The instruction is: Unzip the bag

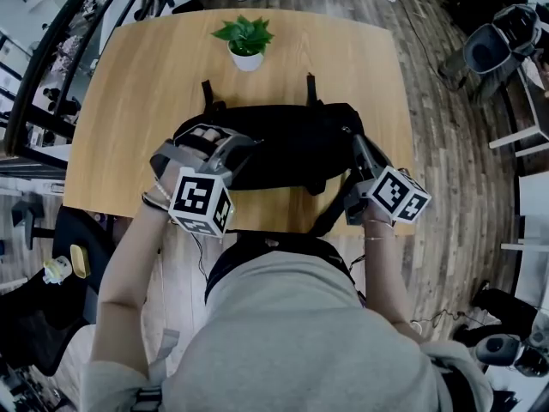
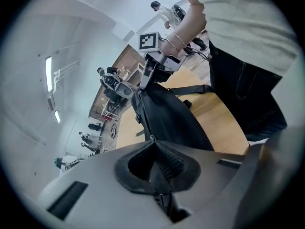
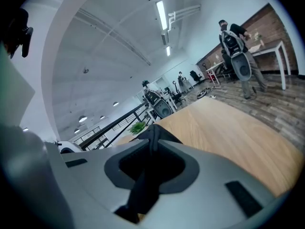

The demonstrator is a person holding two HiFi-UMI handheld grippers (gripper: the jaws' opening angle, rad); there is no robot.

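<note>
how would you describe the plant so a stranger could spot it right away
Look at the wooden table and go to its far edge, beyond the black bag. The plant stands there in a small white pot, the only green, leafy thing on the table.

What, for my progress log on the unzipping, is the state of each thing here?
Bag: lying on the table; how far it is unzipped can't be told.
Left gripper: shut on what looks like the zip pull.
Right gripper: shut on black material at the bag's end.
Plant: upright in its pot.
</note>
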